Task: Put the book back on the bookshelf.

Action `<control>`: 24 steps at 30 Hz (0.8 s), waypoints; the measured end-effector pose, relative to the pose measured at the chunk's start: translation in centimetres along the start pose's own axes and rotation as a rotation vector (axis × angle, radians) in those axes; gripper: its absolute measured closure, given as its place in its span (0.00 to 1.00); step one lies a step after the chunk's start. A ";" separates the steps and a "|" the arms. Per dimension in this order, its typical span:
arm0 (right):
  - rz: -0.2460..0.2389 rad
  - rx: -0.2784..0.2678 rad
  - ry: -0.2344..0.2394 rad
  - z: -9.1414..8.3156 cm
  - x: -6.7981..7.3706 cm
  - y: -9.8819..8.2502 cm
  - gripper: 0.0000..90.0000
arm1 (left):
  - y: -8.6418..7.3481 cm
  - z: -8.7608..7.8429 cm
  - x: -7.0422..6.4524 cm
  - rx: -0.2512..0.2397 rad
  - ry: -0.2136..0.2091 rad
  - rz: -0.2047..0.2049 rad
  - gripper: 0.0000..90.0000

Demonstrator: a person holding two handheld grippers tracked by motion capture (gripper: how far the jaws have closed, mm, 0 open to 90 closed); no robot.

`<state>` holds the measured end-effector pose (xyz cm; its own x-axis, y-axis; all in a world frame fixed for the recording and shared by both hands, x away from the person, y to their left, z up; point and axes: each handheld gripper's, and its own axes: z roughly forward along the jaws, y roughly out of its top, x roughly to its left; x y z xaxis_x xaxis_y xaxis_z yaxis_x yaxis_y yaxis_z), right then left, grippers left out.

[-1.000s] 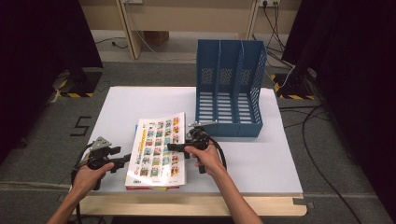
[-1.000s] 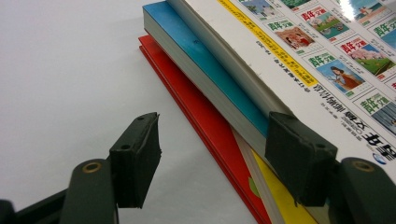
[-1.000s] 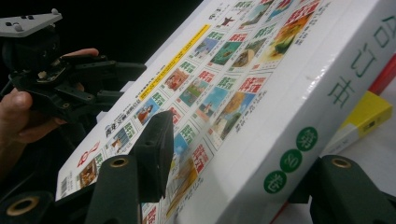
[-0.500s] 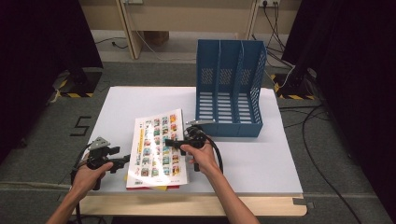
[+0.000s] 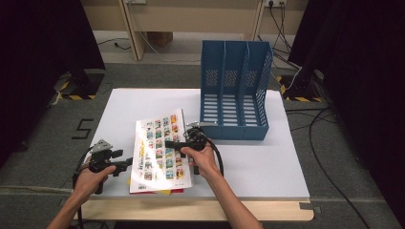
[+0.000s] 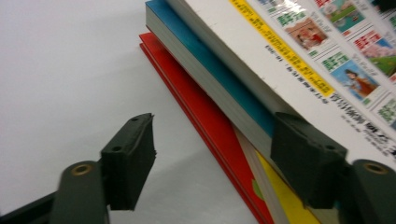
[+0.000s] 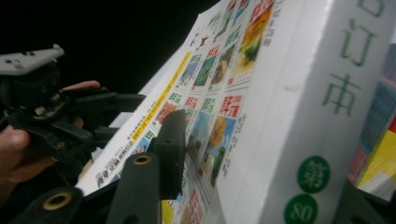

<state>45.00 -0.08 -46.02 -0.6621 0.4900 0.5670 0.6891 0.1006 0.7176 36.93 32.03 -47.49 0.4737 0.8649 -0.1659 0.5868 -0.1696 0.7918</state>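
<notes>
A thick white book [image 5: 160,148] with rows of colourful pictures on its cover tops a small stack near the table's front edge. My right gripper [image 5: 169,143] reaches in from the right, and its jaws have just been closing on this book's spine side. In the right gripper view one pad [image 7: 170,140] lies on the cover of the white book [image 7: 280,93], whose right side is tilted up off the stack. Under it lie a blue book [image 6: 210,60], a yellow one [image 6: 280,200] and a red one [image 6: 205,116]. My left gripper [image 6: 219,154] has just been opening and stands open at the stack's left edge [image 5: 128,163], gripping nothing.
A blue three-slot file rack [image 5: 234,90] stands upright at the back right of the white table [image 5: 258,162]. Cables and dark stands lie on the floor around the table. Bare tabletop lies left of the stack and in front of the rack.
The white book's right side has lifted off the stack and tilted up toward the left as the right gripper closed on it. The left hand has stayed beside the stack.
</notes>
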 end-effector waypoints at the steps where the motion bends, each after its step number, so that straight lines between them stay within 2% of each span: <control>1: 0.000 0.000 0.000 0.0 0.0 0.0 0.71 | 0.0 0.0 0.1 -0.002 0.004 0.001 0.29; 4: 0.004 -0.043 0.037 -0.4 0.2 0.2 0.77 | -0.2 0.2 0.6 -0.002 0.018 -0.004 0.19; 7: 0.002 -0.049 0.045 -0.5 0.4 0.3 0.78 | -0.5 0.4 0.8 0.010 0.031 0.001 0.17; 8: 0.000 -0.055 0.053 -0.6 0.5 0.4 0.78 | -0.6 0.4 1.3 0.001 0.039 -0.018 0.17; 10: 0.008 -0.058 0.060 -0.8 0.5 0.4 0.78 | -0.6 0.3 1.6 0.000 0.046 -0.022 0.17; 11: 0.006 -0.066 0.066 -0.9 0.5 0.5 0.78 | -0.9 0.4 2.5 0.014 0.072 -0.026 0.17; 12: 0.006 -0.066 0.066 -0.9 0.5 0.5 0.78 | -0.9 0.4 2.5 0.014 0.072 -0.026 0.17; 14: -0.006 -0.082 0.057 -1.2 0.7 0.5 0.78 | -1.4 0.6 3.5 0.038 0.111 -0.038 0.17; 17: -0.022 -0.099 0.060 -1.6 1.0 0.7 0.78 | -1.7 0.8 4.5 0.081 0.161 -0.012 0.17; 18: -0.040 -0.114 0.063 -1.9 1.3 0.9 0.78 | -1.9 0.9 4.6 0.092 0.161 0.020 0.16; 19: -0.051 -0.123 0.063 -2.1 1.5 1.0 0.78 | -1.9 0.9 4.6 0.092 0.161 0.020 0.15; 20: -0.051 -0.123 0.063 -2.1 1.5 1.0 0.78 | -2.0 1.0 4.4 0.098 0.169 0.044 0.15; 21: -0.084 -0.148 0.064 -2.5 1.9 1.1 0.78 | -2.0 1.1 4.3 0.098 0.180 0.057 0.14; 24: -0.114 -0.188 0.070 -3.1 2.4 1.3 0.78 | -2.1 1.0 4.5 0.088 0.168 0.056 0.14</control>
<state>43.42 -1.50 -42.44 -0.7555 0.4233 0.5001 0.5461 -0.0148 0.8376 38.46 35.76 -50.53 0.3955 0.9183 -0.0170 0.6215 -0.2540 0.7411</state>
